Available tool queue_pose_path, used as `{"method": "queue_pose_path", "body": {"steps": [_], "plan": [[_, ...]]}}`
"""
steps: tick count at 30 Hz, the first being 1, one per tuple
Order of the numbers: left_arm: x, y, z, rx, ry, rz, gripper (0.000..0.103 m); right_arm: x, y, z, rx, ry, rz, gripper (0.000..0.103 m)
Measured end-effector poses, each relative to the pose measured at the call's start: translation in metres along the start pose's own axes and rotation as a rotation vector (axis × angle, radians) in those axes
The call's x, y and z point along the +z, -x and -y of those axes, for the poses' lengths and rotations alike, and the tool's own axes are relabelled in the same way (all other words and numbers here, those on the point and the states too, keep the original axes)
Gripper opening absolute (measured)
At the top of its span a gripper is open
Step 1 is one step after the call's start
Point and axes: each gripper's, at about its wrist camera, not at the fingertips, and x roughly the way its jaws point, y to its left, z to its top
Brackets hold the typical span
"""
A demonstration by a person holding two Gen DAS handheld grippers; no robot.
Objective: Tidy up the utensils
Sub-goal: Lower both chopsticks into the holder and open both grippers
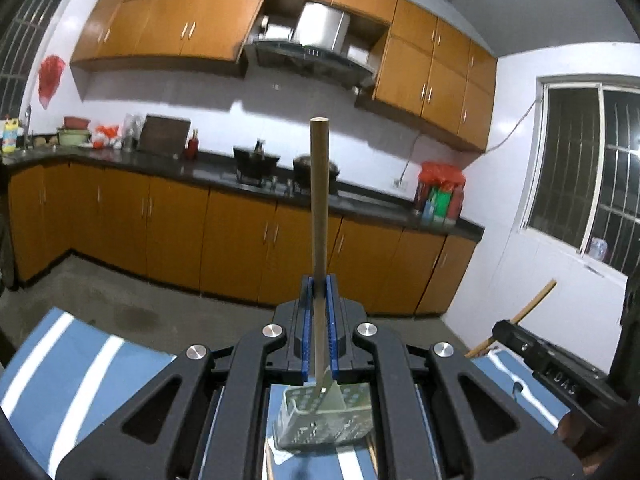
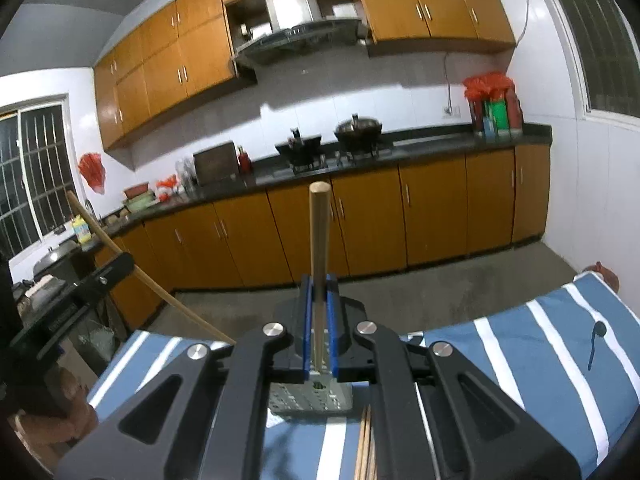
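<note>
My left gripper (image 1: 319, 284) is shut on a wooden chopstick (image 1: 320, 200) that stands upright, its lower end over a grey perforated utensil holder (image 1: 324, 420) on the blue-and-white striped cloth (image 1: 72, 368). My right gripper (image 2: 319, 284) is shut on another wooden chopstick (image 2: 319, 240), upright over the same holder (image 2: 312, 398). More chopsticks (image 2: 366, 444) lie on the cloth (image 2: 540, 360) below the right gripper. A dark spoon (image 2: 596, 340) lies on the cloth at the right. The right gripper also shows in the left wrist view (image 1: 552, 364), with its chopstick (image 1: 532, 306).
Orange kitchen cabinets (image 1: 240, 232) and a dark countertop (image 1: 200, 166) with pots and a stove stand across the concrete floor (image 2: 440, 284). The left gripper body (image 2: 72, 292) and its chopstick (image 2: 132, 264) show at the left of the right wrist view.
</note>
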Motion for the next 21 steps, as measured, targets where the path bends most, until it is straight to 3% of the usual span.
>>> {"method": "queue_pose_path", "body": {"steps": [6, 8, 9, 10, 11, 21], "plan": [[-0.027, -0.028, -0.010, -0.011, 0.041, -0.127, 0.008, -0.016, -0.021, -0.001, 0.002, 0.009, -0.057, 0.010], [-0.029, -0.027, -0.014, -0.019, 0.054, -0.144, 0.014, -0.018, -0.019, -0.001, 0.004, 0.011, -0.054, 0.012], [-0.029, -0.025, -0.015, -0.016, 0.056, -0.144, 0.020, -0.020, -0.016, 0.000, 0.004, 0.012, -0.051, 0.014], [-0.028, -0.023, -0.016, -0.011, 0.057, -0.140, 0.036, -0.020, -0.014, 0.002, 0.004, 0.010, -0.047, 0.018], [-0.026, -0.019, -0.018, -0.007, 0.062, -0.126, 0.046, -0.019, -0.011, 0.003, 0.002, 0.008, -0.040, 0.022], [-0.007, 0.021, -0.023, -0.033, 0.087, -0.032, 0.050, -0.016, 0.037, 0.024, -0.050, -0.029, 0.054, 0.033]]}}
